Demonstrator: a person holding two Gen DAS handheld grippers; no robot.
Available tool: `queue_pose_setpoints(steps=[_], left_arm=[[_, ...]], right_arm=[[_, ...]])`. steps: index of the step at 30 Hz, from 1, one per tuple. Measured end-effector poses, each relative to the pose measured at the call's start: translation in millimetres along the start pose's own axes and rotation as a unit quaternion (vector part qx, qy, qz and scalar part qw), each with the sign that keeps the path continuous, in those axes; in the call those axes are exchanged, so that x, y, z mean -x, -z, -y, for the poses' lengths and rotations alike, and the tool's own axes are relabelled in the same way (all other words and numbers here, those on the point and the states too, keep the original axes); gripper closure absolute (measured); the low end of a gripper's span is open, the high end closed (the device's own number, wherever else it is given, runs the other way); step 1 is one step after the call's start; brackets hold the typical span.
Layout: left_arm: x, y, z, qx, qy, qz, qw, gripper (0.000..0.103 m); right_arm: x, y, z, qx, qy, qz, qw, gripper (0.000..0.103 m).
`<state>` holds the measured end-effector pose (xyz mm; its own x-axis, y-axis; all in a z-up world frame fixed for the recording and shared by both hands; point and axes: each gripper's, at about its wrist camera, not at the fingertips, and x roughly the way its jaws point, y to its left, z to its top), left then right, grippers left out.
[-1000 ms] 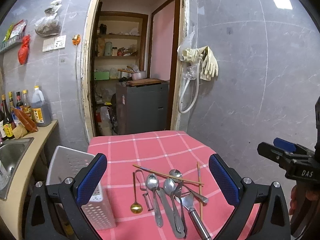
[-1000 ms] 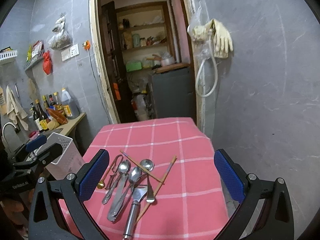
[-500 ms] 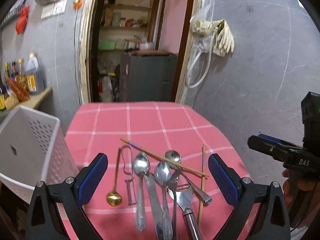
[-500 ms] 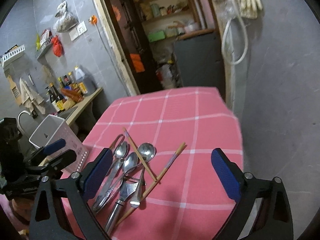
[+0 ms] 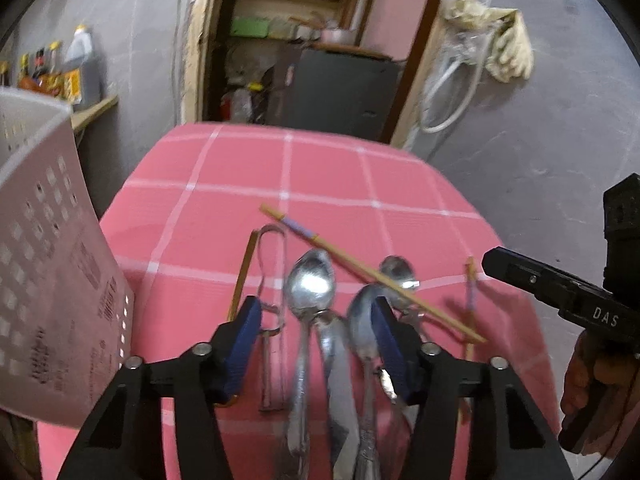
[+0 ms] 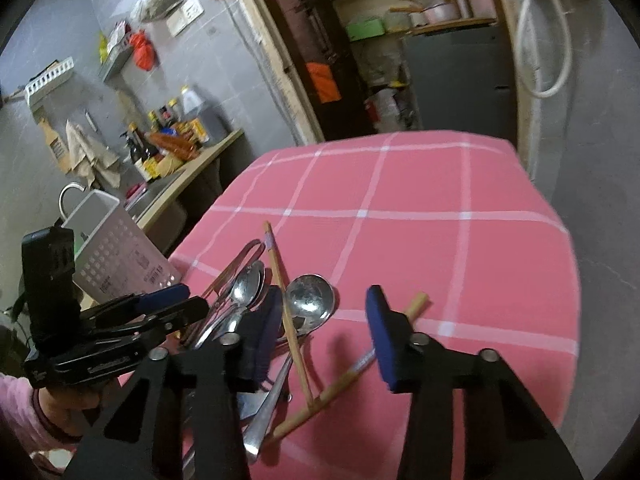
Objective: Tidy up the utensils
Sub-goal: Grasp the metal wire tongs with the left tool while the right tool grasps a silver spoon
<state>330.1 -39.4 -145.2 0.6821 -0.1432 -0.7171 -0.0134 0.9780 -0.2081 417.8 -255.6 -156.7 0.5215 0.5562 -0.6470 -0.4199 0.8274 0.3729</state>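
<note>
A pile of utensils lies on the pink checked tablecloth: metal spoons, a metal peeler, a small gold spoon handle and two wooden chopsticks. My left gripper is open, low over the spoons, its blue pads either side of them. My right gripper is open, low over the crossed chopsticks and a round spoon. Neither holds anything.
A white perforated plastic basket stands at the table's left edge, also in the right wrist view. A counter with bottles and a sink is further left. A grey wall is to the right and a doorway behind.
Both grippers have dropped close to the utensil pile and narrowed their jaws. The left one now straddles the spoons, the right one the chopsticks.
</note>
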Motion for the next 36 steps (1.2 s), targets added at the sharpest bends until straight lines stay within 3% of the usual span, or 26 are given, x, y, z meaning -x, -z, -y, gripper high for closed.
queue_pose_setpoints(steps=[8, 15, 19, 33, 36], left_arm=[[-28, -4, -13, 0.041, -0.03, -0.032, 0.9982, 0.062], [-44, -21, -15, 0.051, -0.037, -0.04, 0.9972, 0.062], [-57, -29, -14, 0.039, -0.043, -0.059, 0.9966, 0.071], [-77, -55, -25, 0.063, -0.02, -0.101, 0.9927, 0.074], [-80, -61, -27, 0.069, -0.022, -0.111, 0.9912, 0.078]], right_arm=[[-28, -5, 4, 0.02, -0.012, -0.032, 0.999, 0.073], [-49, -14, 5, 0.04, -0.022, -0.067, 0.997, 0.074], [-61, -15, 1, 0.06, -0.031, -0.083, 0.994, 0.078], [-73, -17, 1, 0.055, -0.054, -0.113, 0.991, 0.082], [-75, -16, -2, 0.06, -0.043, -0.121, 0.99, 0.091]])
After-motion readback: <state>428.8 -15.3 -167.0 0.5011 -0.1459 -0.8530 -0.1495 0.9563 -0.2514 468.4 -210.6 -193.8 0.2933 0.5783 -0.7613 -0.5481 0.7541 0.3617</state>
